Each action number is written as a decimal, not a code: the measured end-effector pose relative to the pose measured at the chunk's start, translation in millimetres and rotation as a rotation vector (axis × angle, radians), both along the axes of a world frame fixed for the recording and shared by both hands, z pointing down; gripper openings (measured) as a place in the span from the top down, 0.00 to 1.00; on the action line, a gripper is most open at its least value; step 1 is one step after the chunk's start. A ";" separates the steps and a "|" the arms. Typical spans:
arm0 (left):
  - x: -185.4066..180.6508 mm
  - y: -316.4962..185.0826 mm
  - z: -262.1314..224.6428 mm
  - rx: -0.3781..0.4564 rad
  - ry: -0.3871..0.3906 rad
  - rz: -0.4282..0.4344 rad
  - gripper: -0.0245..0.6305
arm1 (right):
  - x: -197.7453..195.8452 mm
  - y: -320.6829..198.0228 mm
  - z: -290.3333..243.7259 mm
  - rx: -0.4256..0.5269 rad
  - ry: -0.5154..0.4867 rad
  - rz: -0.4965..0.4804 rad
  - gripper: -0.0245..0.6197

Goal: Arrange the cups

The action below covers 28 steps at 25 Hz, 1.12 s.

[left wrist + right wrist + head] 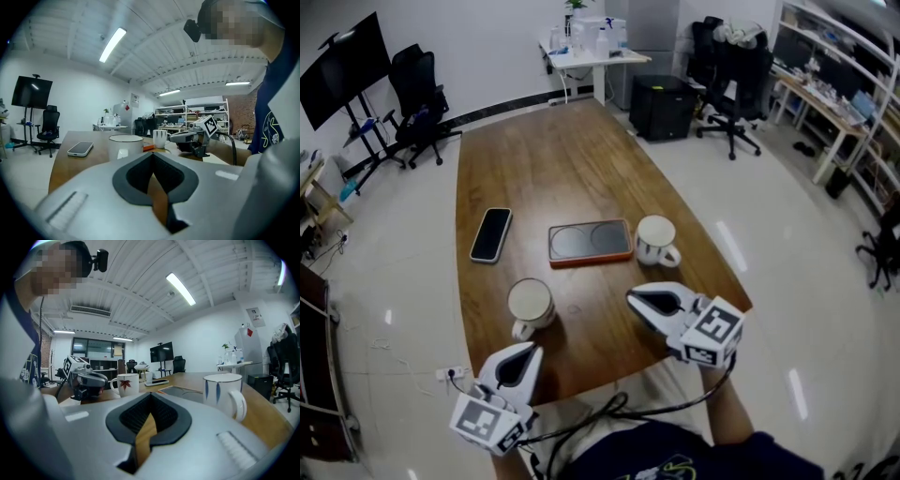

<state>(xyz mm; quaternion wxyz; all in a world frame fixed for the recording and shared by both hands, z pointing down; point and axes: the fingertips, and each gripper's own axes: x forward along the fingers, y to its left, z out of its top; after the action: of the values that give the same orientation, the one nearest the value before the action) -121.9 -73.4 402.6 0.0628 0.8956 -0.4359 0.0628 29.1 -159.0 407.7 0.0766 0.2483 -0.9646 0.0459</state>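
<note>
Two white cups stand on the wooden table [572, 169]. One cup [530, 304], with a red leaf [124, 384], sits near the front left, its handle toward me. The other cup [655, 240], with blue leaf marks [222, 392], stands right of an orange-rimmed tray [591, 242] that has two round recesses, both bare. My left gripper [528, 349] hovers just in front of the left cup, shut and holding nothing [152, 154]. My right gripper [633, 298] sits in front of the right cup, a little apart from it, jaws together and bare [150, 395].
A phone [490, 234] lies left of the tray. The table's front edge runs just under both grippers. Office chairs [417, 89], a black box [661, 105], a desk [592, 58] and shelves [834, 84] stand around the room beyond the table.
</note>
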 end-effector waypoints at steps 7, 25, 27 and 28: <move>1.2 0.3 1.0 -0.006 -0.001 0.004 0.96 | 0.5 1.3 -0.7 -0.011 0.002 0.012 0.97; -2.8 -4.4 2.4 -0.021 -0.004 -0.039 0.96 | 2.2 -1.2 -2.6 -0.003 0.002 0.025 0.97; -4.6 -3.8 0.4 -0.007 -0.003 -0.051 0.96 | 1.9 -0.9 -2.3 -0.003 0.002 0.022 0.97; -5.3 -3.6 -0.3 -0.002 -0.001 -0.055 0.96 | 1.5 -0.7 -2.4 -0.003 0.002 0.021 0.97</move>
<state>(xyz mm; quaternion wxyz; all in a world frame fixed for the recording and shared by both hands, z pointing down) -127.2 -77.0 402.3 0.0649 0.8832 -0.4603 0.0619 30.6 -159.7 405.3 0.0774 0.2583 -0.9618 0.0478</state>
